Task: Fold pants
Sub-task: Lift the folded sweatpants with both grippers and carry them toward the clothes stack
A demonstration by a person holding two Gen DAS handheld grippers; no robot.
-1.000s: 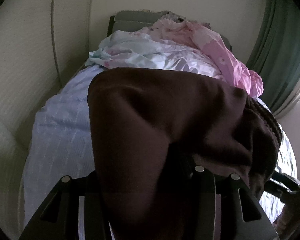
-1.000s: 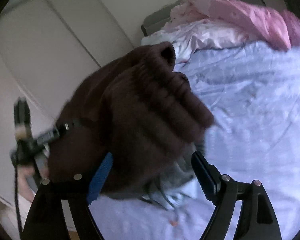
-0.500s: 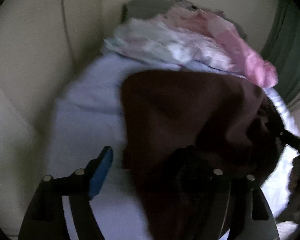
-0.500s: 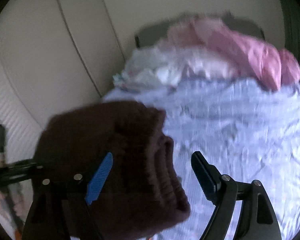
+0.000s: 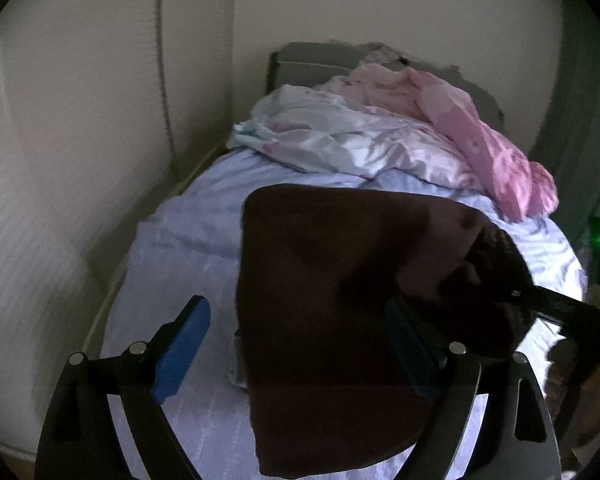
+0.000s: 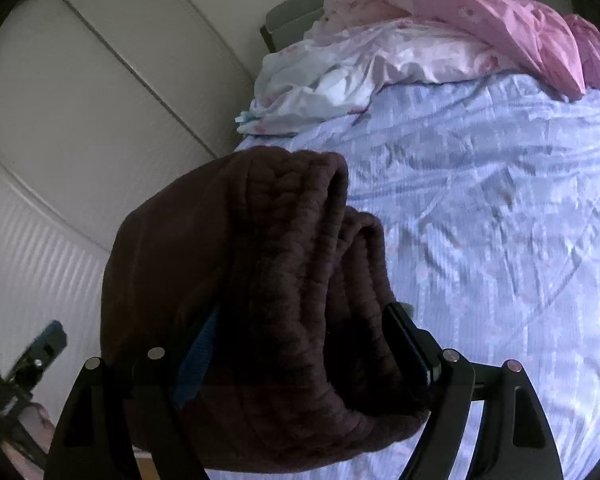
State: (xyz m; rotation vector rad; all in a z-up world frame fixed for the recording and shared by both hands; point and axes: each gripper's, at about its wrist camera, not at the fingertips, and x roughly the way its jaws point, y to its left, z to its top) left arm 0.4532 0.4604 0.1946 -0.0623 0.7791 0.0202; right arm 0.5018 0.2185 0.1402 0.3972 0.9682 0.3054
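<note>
The dark brown pants lie folded on the pale blue bed sheet. In the left wrist view my left gripper is open; the folded cloth lies between and over its right finger. The right gripper shows at the right edge by the ribbed waistband. In the right wrist view the bunched ribbed waistband of the pants sits between the wide-apart fingers of my right gripper, which is open. The left gripper shows at the lower left.
A heap of pale and pink bedding lies at the head of the bed, also in the right wrist view. A white wall runs along the bed's left side. A green curtain hangs at the right.
The left gripper has opened and let go of the pants. The pants have come down from held up in the air onto the sheet. The right gripper has stayed open around the waistband.
</note>
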